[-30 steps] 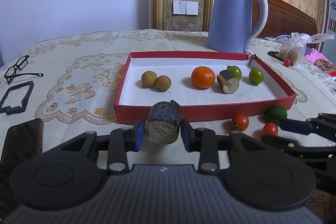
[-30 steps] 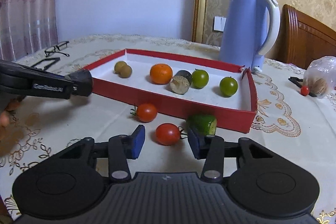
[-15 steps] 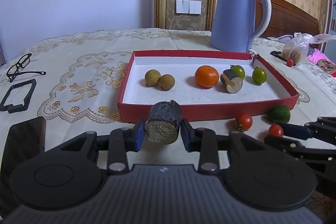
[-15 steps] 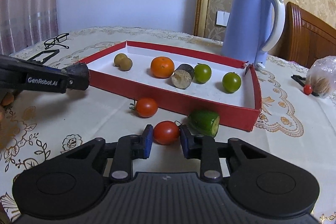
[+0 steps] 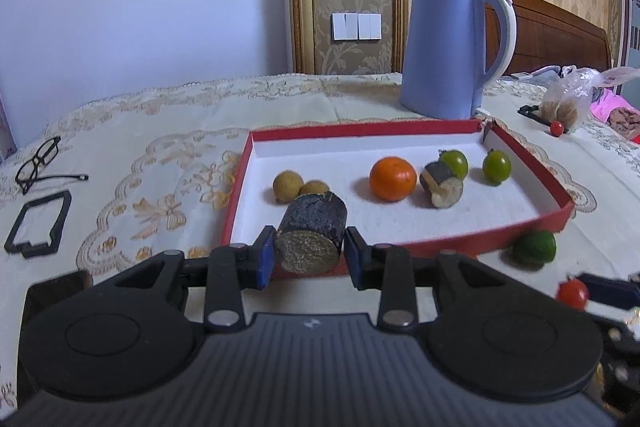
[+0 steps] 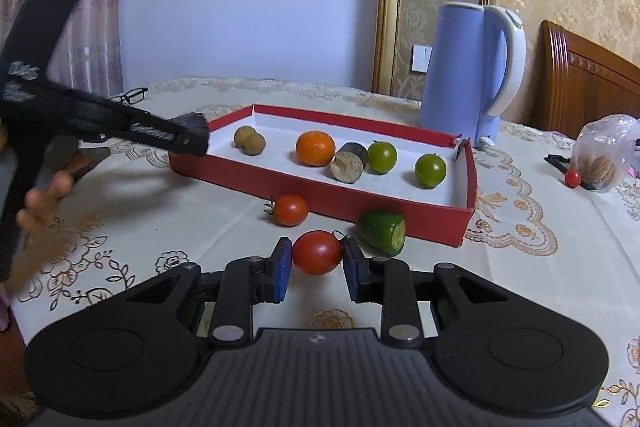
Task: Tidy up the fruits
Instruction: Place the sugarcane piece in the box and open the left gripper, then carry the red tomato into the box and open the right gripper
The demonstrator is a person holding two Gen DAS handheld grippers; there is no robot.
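**Both jaws loaded, red box ahead**

Left wrist view: the left gripper (image 5: 309, 254) is closed on a dark cut stub (image 5: 311, 235), its pale cut face turned toward the camera and its dark skin pressed by both blue pads. Just beyond the jaws lies the near wall of the red box (image 5: 460, 241), in which two brown longans (image 5: 286, 185), an orange (image 5: 392, 178), a second dark stub (image 5: 442, 184) and two green fruits (image 5: 496, 166) are already laid out.

In the right wrist view, the right gripper (image 6: 316, 264) is clamped on a cherry tomato (image 6: 317, 252), the jaws having just been closing around it until both pads met its sides. A second tomato (image 6: 291, 210) sits on the desk (image 6: 160, 227) ahead of the jaws and slightly to their left, and a cut green piece (image 6: 382, 232) lies just ahead to their right, both short of the box wall.

The step in hand is judged to be carrying both loads over the wall. The stub is best set down beside its twin, and the tomato in a bare patch of box floor. The tomato's skin is soft, so no further squeeze should be added. Each load should be lifted clear of the wall, lowered close to the floor, and only then released, so that rolling into the ordered row is avoided.
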